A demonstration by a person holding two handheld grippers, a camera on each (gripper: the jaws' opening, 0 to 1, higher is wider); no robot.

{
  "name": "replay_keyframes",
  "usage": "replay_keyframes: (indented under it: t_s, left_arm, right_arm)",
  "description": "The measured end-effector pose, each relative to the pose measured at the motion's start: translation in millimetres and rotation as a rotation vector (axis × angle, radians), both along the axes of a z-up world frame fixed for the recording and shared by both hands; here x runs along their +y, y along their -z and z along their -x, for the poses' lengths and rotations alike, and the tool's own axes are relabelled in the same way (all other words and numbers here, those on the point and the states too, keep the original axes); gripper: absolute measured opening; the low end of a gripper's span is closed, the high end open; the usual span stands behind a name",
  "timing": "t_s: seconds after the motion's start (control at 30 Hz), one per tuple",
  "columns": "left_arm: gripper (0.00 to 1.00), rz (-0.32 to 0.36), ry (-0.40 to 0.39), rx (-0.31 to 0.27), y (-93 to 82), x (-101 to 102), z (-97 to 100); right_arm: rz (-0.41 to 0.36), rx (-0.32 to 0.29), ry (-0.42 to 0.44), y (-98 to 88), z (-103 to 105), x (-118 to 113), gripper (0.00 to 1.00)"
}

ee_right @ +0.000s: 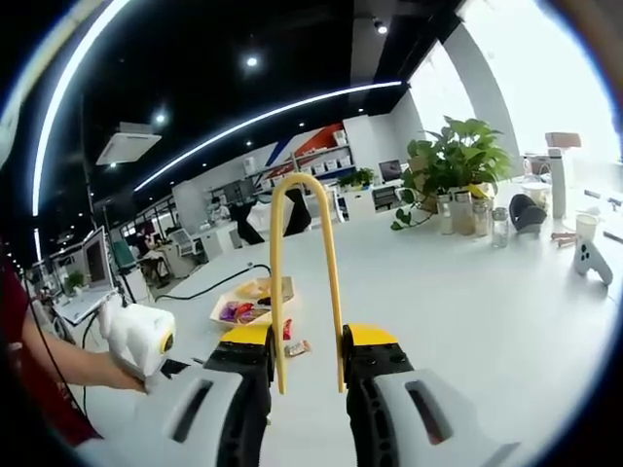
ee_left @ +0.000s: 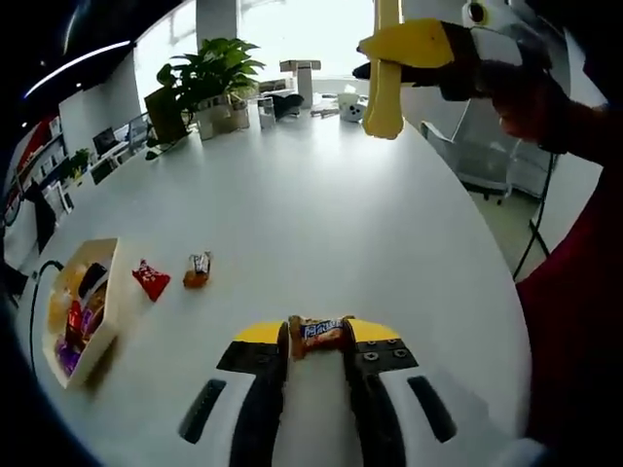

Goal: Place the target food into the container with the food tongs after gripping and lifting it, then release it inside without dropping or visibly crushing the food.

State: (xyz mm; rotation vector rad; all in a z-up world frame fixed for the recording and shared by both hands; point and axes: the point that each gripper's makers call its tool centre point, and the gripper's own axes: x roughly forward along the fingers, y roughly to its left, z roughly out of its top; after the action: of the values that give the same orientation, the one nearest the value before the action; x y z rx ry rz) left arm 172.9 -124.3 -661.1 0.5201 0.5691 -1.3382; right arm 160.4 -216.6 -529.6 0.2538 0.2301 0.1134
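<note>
Left gripper (ee_left: 318, 341) fingers clamp an orange-brown wrapped snack; right gripper (ee_right: 310, 362) fingers grip yellow plastic tongs (ee_right: 304, 272), ready for transfer to the shallow cream container (ee_left: 99, 292) on the white desk (ee_left: 321, 224).

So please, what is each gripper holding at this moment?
Left gripper: shut on a wrapped snack.
Right gripper: shut on the yellow food tongs, which carry no food.

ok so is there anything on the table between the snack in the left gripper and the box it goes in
Two wrapped snacks lie between: the red packet and the orange-brown one, both beside the container. The snack bar is held in the left gripper, so carrying it above them looks unobstructed.
</note>
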Motion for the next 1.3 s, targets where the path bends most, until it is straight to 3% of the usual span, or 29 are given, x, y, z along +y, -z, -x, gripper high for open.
replay_keyframes:
  t_s: [0.23, 0.43, 0.6, 0.8, 1.07, 1.2, 1.3]
  left_arm:
    - [0.31, 0.071, -0.033, 0.025, -18.0, 12, 1.6]
    - [0.31, 0.174, -0.150, 0.045, -43.0, 34, -9.9]
    - [0.30, 0.220, -0.249, 0.003, -59.6, 62, -23.6]
    - [0.29, 0.226, -0.342, -0.012, -58.5, 97, -29.9]
    - [0.29, 0.241, -0.488, -0.037, -60.4, 144, -39.0]
    - [0.29, 0.246, -0.543, -0.056, -64.4, 164, -42.9]
    - [0.29, 0.240, -0.579, -0.061, -64.8, 178, -46.0]
  right_arm:
    - [0.000, -0.008, -0.028, -0.6, -4, 11, 0.25]
    - [0.014, -0.028, -0.090, 2.5, -5, 31, 0.25]
    - [0.021, -0.015, -0.138, 14.4, -8, 50, 0.24]
    - [0.074, 0.006, -0.190, 32.1, -13, 68, 0.24]
    - [0.084, 0.012, -0.244, 47.4, -19, 89, 0.23]
    - [0.133, 0.017, -0.268, 56.9, -22, 97, 0.22]
    - [0.122, 0.021, -0.271, 63.8, -24, 100, 0.23]
